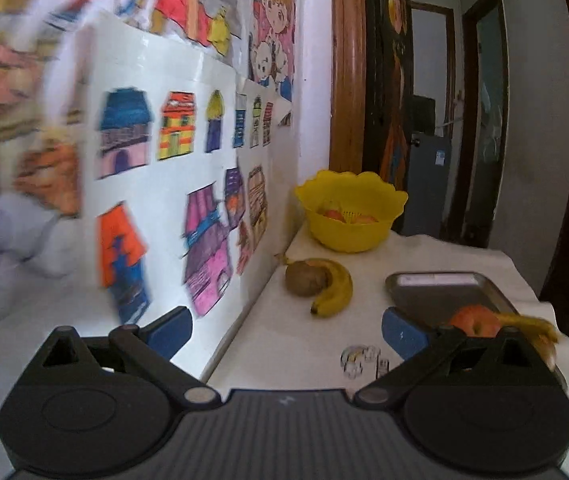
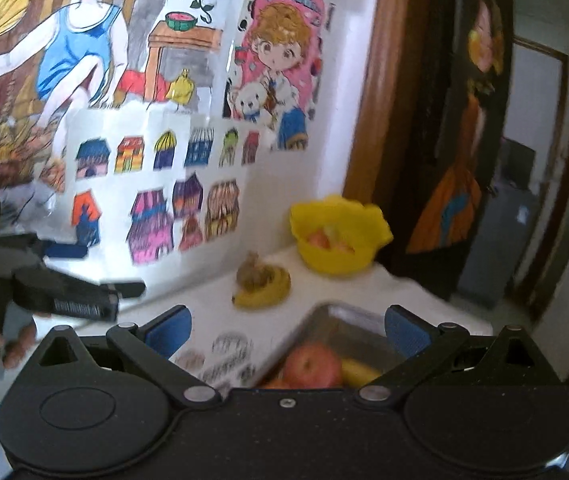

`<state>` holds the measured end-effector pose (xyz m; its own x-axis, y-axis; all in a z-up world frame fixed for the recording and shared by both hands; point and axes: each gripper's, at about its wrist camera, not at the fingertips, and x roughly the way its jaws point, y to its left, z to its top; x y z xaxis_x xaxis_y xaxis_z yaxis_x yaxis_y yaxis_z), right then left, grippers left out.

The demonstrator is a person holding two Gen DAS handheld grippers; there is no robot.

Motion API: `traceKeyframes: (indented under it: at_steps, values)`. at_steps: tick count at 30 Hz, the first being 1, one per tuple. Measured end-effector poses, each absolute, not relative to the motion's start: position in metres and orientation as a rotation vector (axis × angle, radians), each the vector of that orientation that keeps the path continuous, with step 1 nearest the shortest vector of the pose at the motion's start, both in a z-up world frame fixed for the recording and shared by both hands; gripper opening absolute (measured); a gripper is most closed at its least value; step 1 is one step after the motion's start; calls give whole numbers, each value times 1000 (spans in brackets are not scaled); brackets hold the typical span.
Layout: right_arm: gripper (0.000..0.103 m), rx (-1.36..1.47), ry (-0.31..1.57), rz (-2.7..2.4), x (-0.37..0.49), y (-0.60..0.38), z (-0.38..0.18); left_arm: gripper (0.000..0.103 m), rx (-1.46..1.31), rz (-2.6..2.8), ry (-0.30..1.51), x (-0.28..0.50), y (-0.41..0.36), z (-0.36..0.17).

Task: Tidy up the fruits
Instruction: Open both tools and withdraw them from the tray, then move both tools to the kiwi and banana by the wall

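Fingers (image 1: 172, 330) of both grippers apart and empty, banana (image 1: 334, 288) near tabletop's wall-side edge.

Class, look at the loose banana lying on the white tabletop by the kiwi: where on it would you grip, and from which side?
Probably grip the banana across its thick middle, from above and its outer curve. The kiwi sits against the inner curve, blocking that side, and the ends taper.

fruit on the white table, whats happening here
A person holds two open grippers, left gripper and right gripper, above a white table; neither holds fruit. A red apple and a banana lie in the metal tray. A yellow banana and brown kiwi wait beside the yellow plastic bowl.
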<state>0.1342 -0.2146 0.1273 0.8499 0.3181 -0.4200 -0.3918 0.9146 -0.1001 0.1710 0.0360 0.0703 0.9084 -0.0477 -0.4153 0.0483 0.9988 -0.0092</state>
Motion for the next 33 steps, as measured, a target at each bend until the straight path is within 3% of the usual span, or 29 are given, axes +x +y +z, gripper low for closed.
traceKeyframes:
  at_steps: [11,16,25,33]
  values:
    - [102,-27,617,438,352,-202,79,103,44,-76,481,262,11,38]
    - [93,46,762,441,425,-193,38,103,66,-81,486,300,2,22]
    - [83,80,900,494,488,-167,-10,103,105,-67,515,351,-4,-4]
    - [66,94,951,543,514,-141,-33,101,136,-58,536,368,-8,-20]
